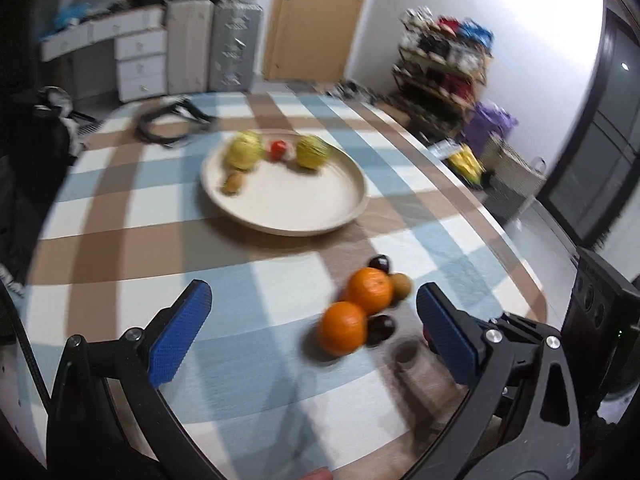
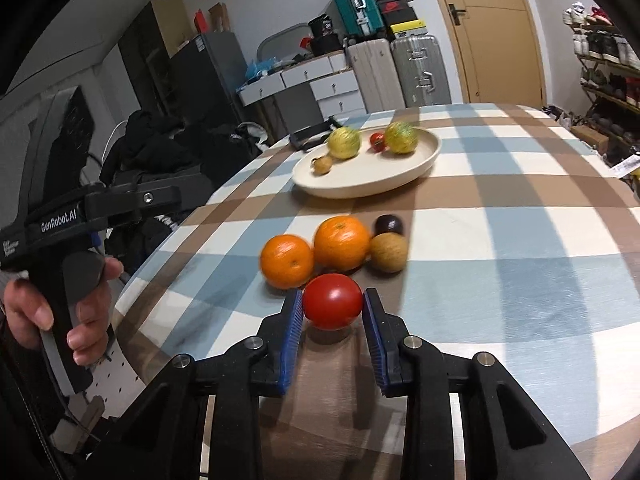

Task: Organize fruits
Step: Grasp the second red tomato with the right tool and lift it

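- Your right gripper (image 2: 332,306) grips a red tomato (image 2: 332,301) between its blue pads (image 2: 293,332), both pads pressed to the fruit's sides, over the checked tablecloth (image 2: 500,280); just beyond the jaws lie two oranges (image 2: 287,261), a tan round fruit (image 2: 388,252) and a dark plum (image 2: 389,225), bunched and touching.
- Farther ahead of those jaws sits the cream plate (image 2: 360,186), bearing two yellow-green fruits (image 2: 344,143), a small red fruit (image 2: 377,141) and a small brown one (image 2: 322,164).
- Your left gripper (image 1: 314,320) stands wide apart and holds nothing; the orange cluster (image 1: 356,308) lies between its pads, nearer the right-hand pad (image 1: 444,336); this blurred view shows a second dark plum (image 1: 380,329) that the oranges hide from the right wrist camera.
- Only the right wrist view shows your left hand (image 2: 60,300) on the other tool's grip; the held tomato is barely a red sliver behind the left gripper's right-hand pad in the left wrist view.
- White lettering on that tool reads "GenRobot.AI" (image 2: 58,222); smaller print beside it is too small to read.
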Motion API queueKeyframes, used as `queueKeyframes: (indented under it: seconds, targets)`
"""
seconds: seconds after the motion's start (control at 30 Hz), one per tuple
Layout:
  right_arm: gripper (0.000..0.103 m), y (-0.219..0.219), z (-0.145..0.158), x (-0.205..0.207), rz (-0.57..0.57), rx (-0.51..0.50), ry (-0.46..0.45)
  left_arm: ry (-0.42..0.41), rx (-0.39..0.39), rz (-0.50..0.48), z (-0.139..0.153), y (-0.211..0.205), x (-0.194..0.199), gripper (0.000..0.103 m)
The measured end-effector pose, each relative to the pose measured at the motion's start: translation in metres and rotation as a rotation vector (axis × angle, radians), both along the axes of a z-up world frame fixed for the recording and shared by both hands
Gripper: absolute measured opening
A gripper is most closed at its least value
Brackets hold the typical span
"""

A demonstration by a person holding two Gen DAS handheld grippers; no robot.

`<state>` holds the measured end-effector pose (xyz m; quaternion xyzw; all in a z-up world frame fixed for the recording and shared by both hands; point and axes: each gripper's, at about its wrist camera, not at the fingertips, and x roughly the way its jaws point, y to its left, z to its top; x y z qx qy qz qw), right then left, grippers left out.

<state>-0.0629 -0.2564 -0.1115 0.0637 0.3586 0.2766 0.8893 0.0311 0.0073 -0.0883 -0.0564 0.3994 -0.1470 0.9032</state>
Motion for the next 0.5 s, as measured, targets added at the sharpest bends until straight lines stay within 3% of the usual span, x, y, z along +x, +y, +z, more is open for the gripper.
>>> queueKeyframes:
  seconds: [0.23, 0.37, 0.5]
  targets:
    - [0.031, -0.032, 0.007, 0.004, -0.050, 0.020, -0.023, 0.138, 0.002, -0.103, -0.009, -0.044, 0.049, 0.102]
    - [0.031, -0.048, 0.009, 0.007, -0.072, 0.036, -0.032, 0.216, 0.031, -0.104, -0.018, -0.059, 0.077, 0.102]
    - [0.031, -0.058, 0.009, 0.009, -0.077, 0.038, -0.040, 0.296, 0.008, -0.117, -0.027, -0.067, 0.100, 0.102]
